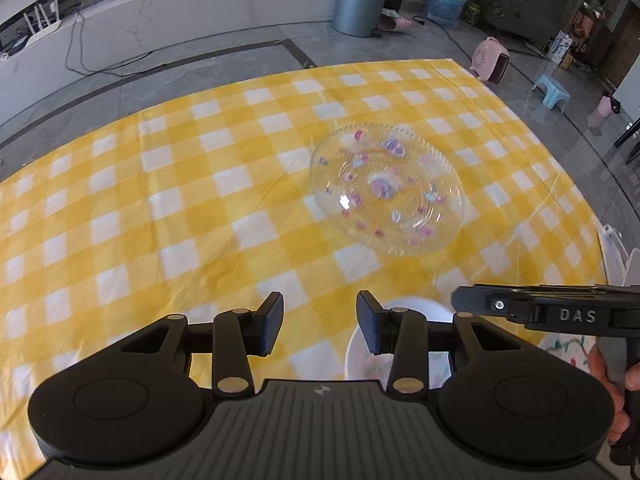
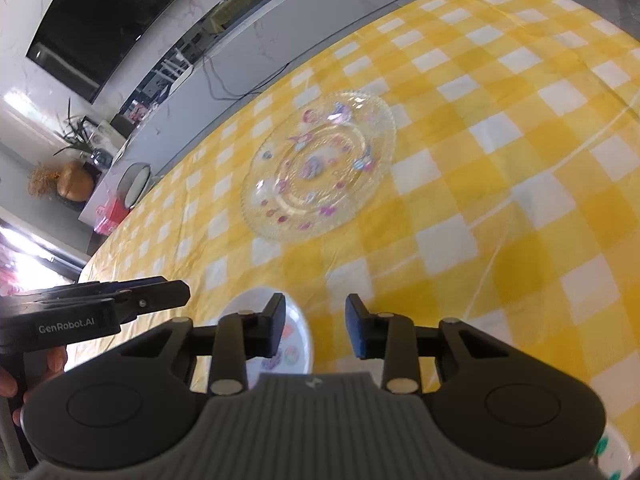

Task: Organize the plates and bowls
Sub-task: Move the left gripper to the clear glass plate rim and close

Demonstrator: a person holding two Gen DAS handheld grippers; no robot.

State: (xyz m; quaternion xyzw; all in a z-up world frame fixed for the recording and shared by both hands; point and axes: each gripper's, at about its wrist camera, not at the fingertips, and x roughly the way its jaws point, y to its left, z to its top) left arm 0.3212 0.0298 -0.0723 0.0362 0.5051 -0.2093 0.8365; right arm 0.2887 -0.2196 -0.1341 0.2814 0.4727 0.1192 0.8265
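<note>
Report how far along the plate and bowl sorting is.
Nothing looks done: the clear glass plate lies alone on the yellow checked tablecloth, nothing stacked on it. Nothing is in hand: the left gripper and right gripper are open and empty. The white bowl near them and the plate remain.

Dishes and tools on the checked cloth, counted

One clear round glass plate with pink and purple flower prints (image 1: pixel 387 193) lies on the one yellow-and-white checked tablecloth (image 1: pixel 160 184). One white bowl with coloured prints inside (image 2: pixel 294 344) sits nearer the cameras. A second white printed dish (image 2: pixel 618 454) shows only as an edge, so its kind cannot be told. Two black two-finger grippers are in view: the left gripper (image 1: pixel 320 322) and the right gripper (image 2: pixel 316 326).
</note>
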